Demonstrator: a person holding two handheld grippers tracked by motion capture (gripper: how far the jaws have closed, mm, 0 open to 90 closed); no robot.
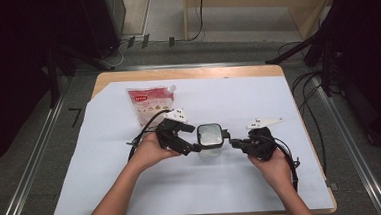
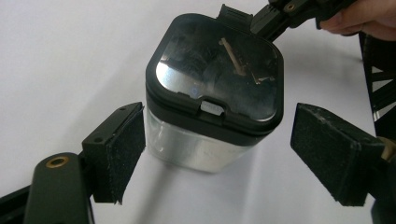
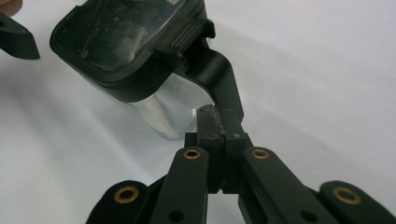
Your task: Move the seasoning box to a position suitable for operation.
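Note:
A clear square container (image 1: 210, 138) with a black lid stands on the white sheet at the middle of the table. In the left gripper view, my left gripper (image 2: 219, 149) is open, its pads (image 2: 122, 149) on either side of the container (image 2: 210, 93) with a gap at each side. From the right, my right gripper (image 1: 233, 143) is shut on the black latch flap (image 3: 219, 79) that hangs off the lid's edge. The right gripper view shows its jaws (image 3: 217, 116) pinching the flap's lower end beside the container (image 3: 130, 42). That same gripper (image 2: 264, 21) meets the lid at the top of the left gripper view.
A red and white spouted pouch (image 1: 150, 103) lies flat on the sheet behind the left hand. The white sheet (image 1: 233, 185) covers most of the wooden table (image 1: 186, 73). Cables trail from both grippers, and dark stands and cables crowd the floor at the far sides.

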